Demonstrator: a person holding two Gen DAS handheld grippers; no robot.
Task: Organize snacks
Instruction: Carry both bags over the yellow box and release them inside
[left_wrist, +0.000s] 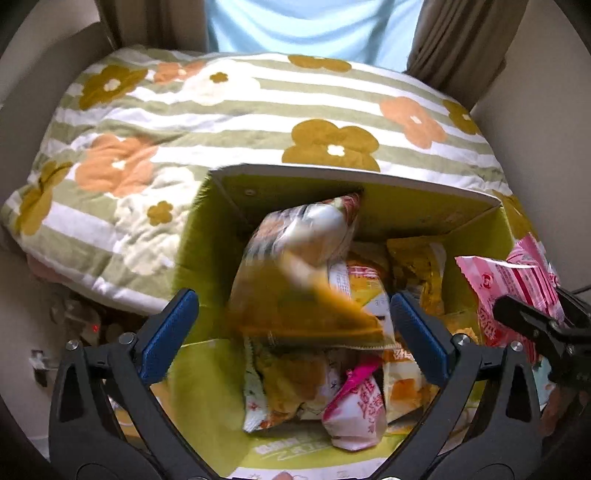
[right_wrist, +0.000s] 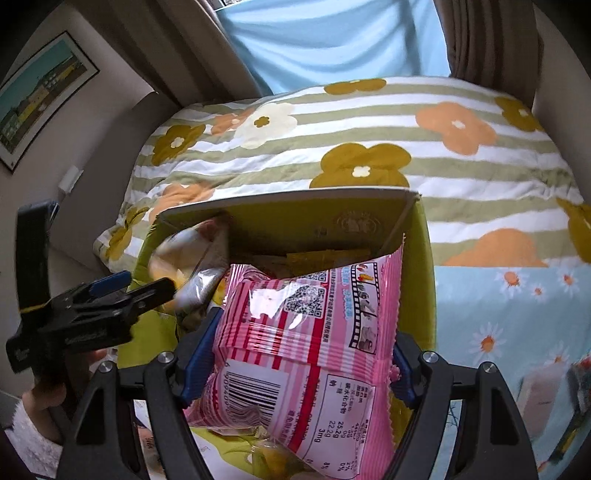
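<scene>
left gripper (left_wrist: 293, 336) fingers spread wide, orange snack packet (left_wrist: 295, 273) loose between, blurred, dropping toward green carton (left_wrist: 199, 236) on bed. right gripper (right_wrist: 293, 356) clenched on pink snack packet (right_wrist: 306, 332) above carton. risk: pile overfull, packets sliding over rim onto quilt (left_wrist: 229, 110); grippers near, possible clash.

pink packet (right_wrist: 306, 343): glossy plastic film, crinkled, clamped in my right gripper (right_wrist: 295, 363)
orange packet (left_wrist: 295, 280): shiny film, blurred, over the box
box (left_wrist: 406, 206): matt green cardboard
quilt (left_wrist: 221, 122): soft matt cloth behind the box
my left gripper (left_wrist: 291, 339): matt black plastic, ribbed blue pads (left_wrist: 168, 332), metal pins
</scene>
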